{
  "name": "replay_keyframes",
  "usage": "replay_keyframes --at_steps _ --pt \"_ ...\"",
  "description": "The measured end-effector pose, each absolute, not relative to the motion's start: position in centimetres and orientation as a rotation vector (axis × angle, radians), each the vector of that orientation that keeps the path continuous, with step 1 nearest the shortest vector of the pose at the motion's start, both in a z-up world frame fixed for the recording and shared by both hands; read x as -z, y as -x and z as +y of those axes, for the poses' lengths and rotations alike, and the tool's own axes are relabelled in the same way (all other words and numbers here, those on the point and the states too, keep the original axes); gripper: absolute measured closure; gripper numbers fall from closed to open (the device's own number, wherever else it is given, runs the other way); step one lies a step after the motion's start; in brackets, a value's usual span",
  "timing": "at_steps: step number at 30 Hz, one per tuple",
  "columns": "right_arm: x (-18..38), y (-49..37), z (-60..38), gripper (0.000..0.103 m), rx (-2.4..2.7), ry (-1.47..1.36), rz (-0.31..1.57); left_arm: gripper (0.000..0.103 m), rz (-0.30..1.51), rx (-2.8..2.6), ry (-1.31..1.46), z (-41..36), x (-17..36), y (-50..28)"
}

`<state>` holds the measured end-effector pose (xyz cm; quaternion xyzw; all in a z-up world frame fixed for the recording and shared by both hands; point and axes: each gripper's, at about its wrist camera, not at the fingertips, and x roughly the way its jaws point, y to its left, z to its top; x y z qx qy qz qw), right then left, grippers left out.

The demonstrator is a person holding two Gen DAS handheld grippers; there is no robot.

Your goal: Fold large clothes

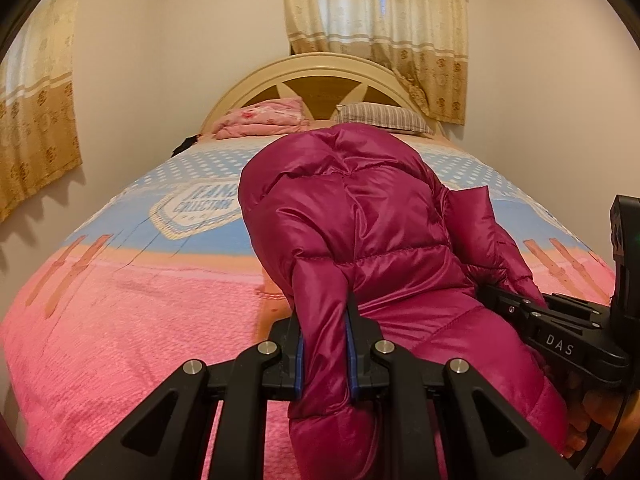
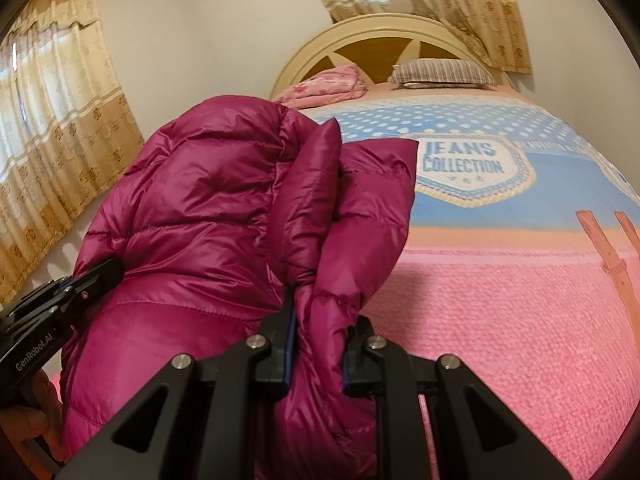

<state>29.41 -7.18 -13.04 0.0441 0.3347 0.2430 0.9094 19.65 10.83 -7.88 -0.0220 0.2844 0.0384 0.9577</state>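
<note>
A shiny magenta puffer jacket is lifted in a bunch above the bed. My left gripper is shut on a fold of its quilted fabric, which fills the space between the blue pads. My right gripper is shut on another bunched edge of the jacket. Each gripper shows in the other's view: the right gripper at the right edge, the left gripper at the lower left, both buried in the jacket's cloth. The jacket's lower part hangs below my fingers, out of sight.
The bed has a pink and blue spread printed "JEANS COLLECTION". At its head lie a folded pink quilt and a striped pillow before a cream headboard. Curtains hang behind and on the left wall. A hand holds the left gripper.
</note>
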Motion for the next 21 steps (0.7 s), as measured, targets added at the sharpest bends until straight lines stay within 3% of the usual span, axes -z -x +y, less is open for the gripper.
replay_keyframes --at_steps 21 --pt "14.4 -29.7 1.0 0.084 -0.65 0.046 0.734 0.087 0.603 -0.238 0.112 18.5 10.4 -16.5"
